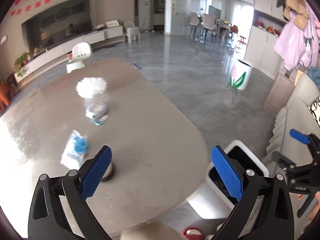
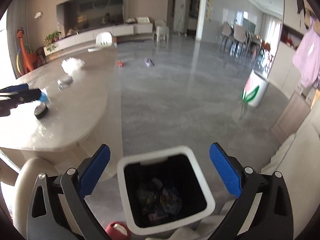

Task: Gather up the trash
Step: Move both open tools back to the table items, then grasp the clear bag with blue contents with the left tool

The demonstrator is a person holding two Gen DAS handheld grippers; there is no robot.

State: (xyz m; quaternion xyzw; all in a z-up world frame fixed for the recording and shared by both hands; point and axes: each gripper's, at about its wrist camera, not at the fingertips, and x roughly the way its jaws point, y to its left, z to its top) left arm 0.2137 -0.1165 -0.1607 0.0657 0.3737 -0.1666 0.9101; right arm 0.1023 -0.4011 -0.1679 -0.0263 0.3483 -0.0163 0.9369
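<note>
My left gripper (image 1: 161,160) hangs open and empty over the near edge of the beige oval table (image 1: 152,124). On the table lie a clear bag with something blue inside (image 1: 75,150), a crushed plastic bottle (image 1: 97,112), a white crumpled wad (image 1: 91,87) and a dark round roll (image 1: 111,172) partly hidden behind the left finger. My right gripper (image 2: 160,160) is open with nothing between its pads, directly above a white bin (image 2: 122,172) that holds mixed trash (image 2: 160,200). The same bin (image 1: 258,162) stands beside the table's right end.
A white bin painted with a flower (image 2: 254,90) stands farther out on the grey floor. Two small items (image 2: 149,62) lie on the floor beyond the table. A beige chair back (image 2: 30,176) is near left, a light sofa (image 1: 296,116) at right.
</note>
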